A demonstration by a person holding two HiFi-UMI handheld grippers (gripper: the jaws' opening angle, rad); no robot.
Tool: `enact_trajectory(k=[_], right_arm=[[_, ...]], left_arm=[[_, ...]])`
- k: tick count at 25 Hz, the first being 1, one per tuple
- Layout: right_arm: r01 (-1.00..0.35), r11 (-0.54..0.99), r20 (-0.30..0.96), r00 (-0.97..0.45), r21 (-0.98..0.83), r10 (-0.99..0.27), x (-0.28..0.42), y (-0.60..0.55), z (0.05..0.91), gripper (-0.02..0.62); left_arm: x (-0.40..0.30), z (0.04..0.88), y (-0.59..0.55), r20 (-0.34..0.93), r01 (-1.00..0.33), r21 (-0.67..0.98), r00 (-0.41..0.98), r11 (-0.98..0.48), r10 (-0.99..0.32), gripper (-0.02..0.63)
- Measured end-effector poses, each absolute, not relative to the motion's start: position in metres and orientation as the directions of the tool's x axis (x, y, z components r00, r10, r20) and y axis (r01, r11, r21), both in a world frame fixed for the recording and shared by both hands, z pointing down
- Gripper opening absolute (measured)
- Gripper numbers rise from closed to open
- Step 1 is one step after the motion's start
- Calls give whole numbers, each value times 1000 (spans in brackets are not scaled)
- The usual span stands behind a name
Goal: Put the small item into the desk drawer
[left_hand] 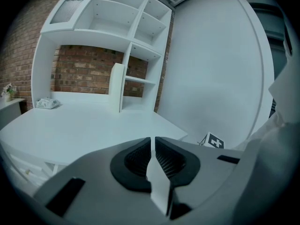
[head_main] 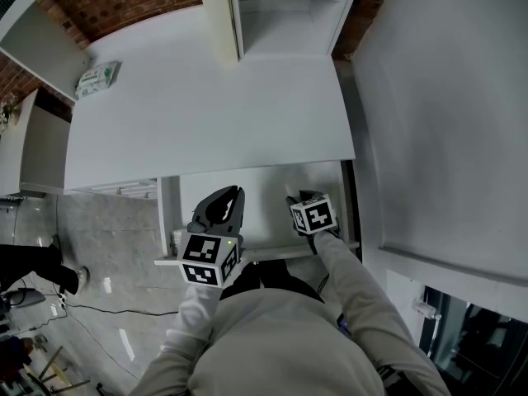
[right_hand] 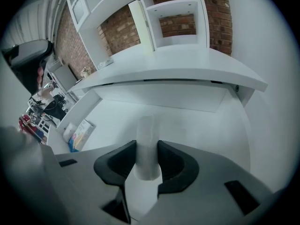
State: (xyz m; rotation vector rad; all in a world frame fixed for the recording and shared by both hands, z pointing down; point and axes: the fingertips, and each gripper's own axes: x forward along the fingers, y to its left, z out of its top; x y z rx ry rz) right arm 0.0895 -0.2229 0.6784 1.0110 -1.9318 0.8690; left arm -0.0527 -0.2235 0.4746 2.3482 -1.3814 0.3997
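1. I found the right claw [right_hand: 146,154] pinching the small item [right_hand: 148,135], a white cylinder, just above the floor of the drawer [right_hand: 201,125].
2. I noted the left claw [left_hand: 153,149] pressed together, above the drawer's left front.
3. The drawer stood open beneath the worktop [head_main: 206,106].

A wrapped pack [head_main: 97,79] is lying far ahead and left of the left fingers [head_main: 233,203]. A shelf unit [head_main: 285,15] is standing beyond them. A colourful box [right_hand: 80,134], possibly a carton, is sitting left of the right fingers [right_hand: 115,165].
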Motion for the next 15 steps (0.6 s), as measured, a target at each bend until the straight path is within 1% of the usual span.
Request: enact_trajectory(k=[15], right_arm=[[-876, 443, 910, -327, -190, -255, 94, -217, 707, 161]], left_arm=[[-53, 481, -232, 442, -875, 192, 481, -445, -757, 41]])
